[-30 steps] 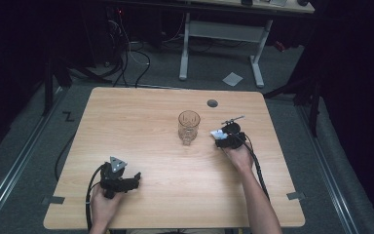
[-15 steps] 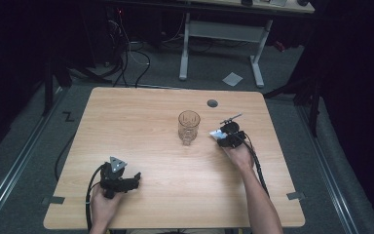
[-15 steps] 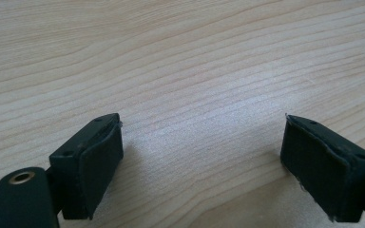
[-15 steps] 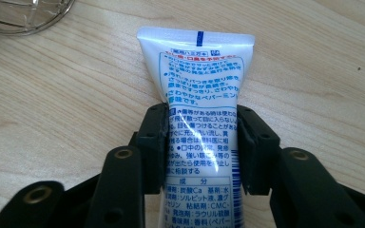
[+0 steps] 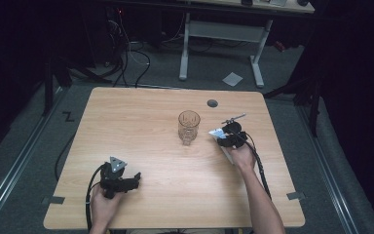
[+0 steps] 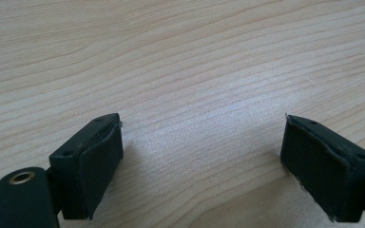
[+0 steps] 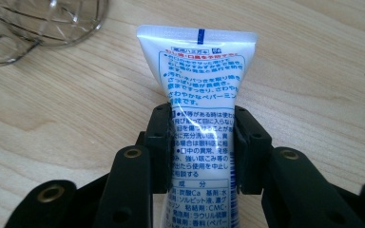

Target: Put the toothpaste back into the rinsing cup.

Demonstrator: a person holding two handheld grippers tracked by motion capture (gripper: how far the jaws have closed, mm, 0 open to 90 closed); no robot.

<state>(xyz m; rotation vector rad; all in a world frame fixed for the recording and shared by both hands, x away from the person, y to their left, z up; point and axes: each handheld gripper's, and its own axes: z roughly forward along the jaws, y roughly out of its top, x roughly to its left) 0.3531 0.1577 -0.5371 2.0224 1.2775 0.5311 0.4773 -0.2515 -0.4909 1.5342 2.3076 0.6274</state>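
A clear patterned glass (image 5: 188,126) stands upright near the middle of the wooden table (image 5: 141,122); its base (image 7: 38,21) shows at the top left of the right gripper view. My right gripper (image 5: 222,135) is just right of the glass, shut on a white toothpaste tube (image 7: 200,104) with blue print, whose crimped end points away from the camera. The tube's white end (image 5: 217,132) shows beside the glass in the high view. My left gripper (image 5: 135,179) rests low at the table's front left, open, with bare wood between its pads (image 6: 92,164).
A small round grommet hole (image 5: 212,103) lies in the table behind the glass. A desk frame (image 5: 224,34), cables and a paper scrap (image 5: 232,78) are on the floor beyond the far edge.
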